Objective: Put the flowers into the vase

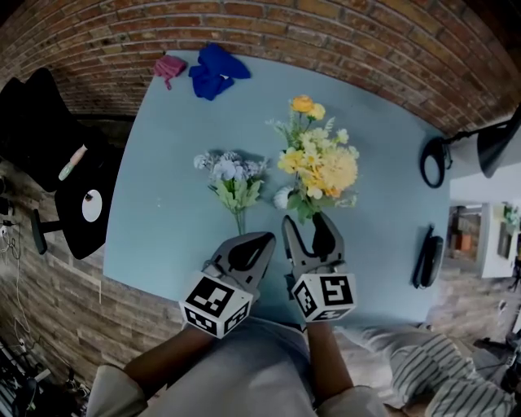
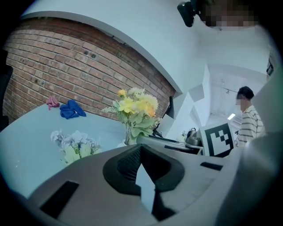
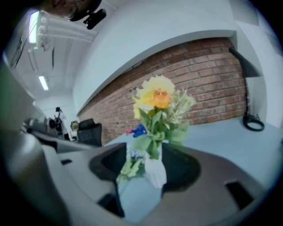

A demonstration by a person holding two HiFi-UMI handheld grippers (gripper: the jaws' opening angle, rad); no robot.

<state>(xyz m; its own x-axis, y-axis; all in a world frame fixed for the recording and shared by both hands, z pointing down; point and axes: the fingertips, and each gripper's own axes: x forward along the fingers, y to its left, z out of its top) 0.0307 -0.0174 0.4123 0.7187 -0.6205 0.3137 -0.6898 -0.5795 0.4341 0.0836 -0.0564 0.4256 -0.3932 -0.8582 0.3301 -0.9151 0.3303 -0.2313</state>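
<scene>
While a person holds both tools low over the near edge of a pale blue surface (image 1: 159, 155), the right claw (image 1: 308, 221) is spread wide and grips nothing. Just ahead of its open jaws stands a small white vase (image 3: 155, 170), upright and already filled with yellow flowers (image 1: 319, 163) and green leaves. The jaws reach toward the vase but do not press on it.

The left claw (image 1: 262, 243) hovers just beside the right one. Its tips are pressed together and nothing is between them.

A second bunch, the pale blue and white flowers (image 1: 231, 176), lies flat on the surface to the left of the vase. It is near the vase but apart from it, and its stem points back toward the left claw.

At the far edge of the surface lie a crumpled blue cloth (image 1: 216, 72) and, beside it, a smaller pink cloth (image 1: 168, 68). A red brick wall (image 1: 326, 24) runs behind them.
</scene>
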